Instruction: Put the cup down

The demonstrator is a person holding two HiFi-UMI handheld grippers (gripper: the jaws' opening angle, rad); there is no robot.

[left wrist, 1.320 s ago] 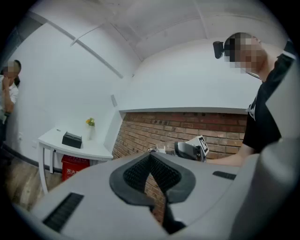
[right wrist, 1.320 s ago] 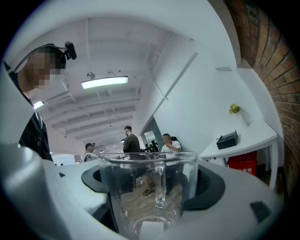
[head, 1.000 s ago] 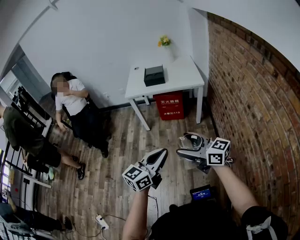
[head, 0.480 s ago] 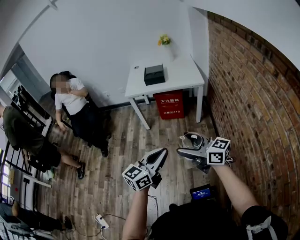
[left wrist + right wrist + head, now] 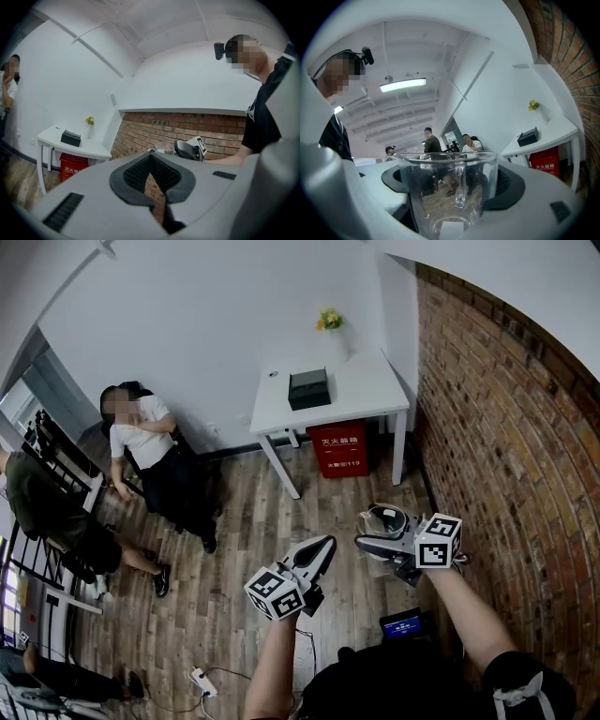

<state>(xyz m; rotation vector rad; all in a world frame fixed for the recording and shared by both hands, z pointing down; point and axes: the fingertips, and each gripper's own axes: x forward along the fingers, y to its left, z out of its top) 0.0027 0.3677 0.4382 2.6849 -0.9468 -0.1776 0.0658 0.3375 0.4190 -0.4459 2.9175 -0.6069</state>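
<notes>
Cup (image 5: 384, 519) is being pinched between the jaws of the right gripper (image 5: 367, 529), held forward above the floor (image 5: 234, 540); the left gripper (image 5: 323, 546) is being held alongside, jaws pressed together.

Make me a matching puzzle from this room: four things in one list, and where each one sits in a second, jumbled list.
Things
1. glass cup
2. black box
3. red box
4. yellow flowers

Places
A. on the floor under the white table
B. held between the pads of the right claw
C. at the table's far edge, against the wall
D. on the middle of the tabletop

Pairs: 1-B, 2-D, 3-A, 4-C
</notes>
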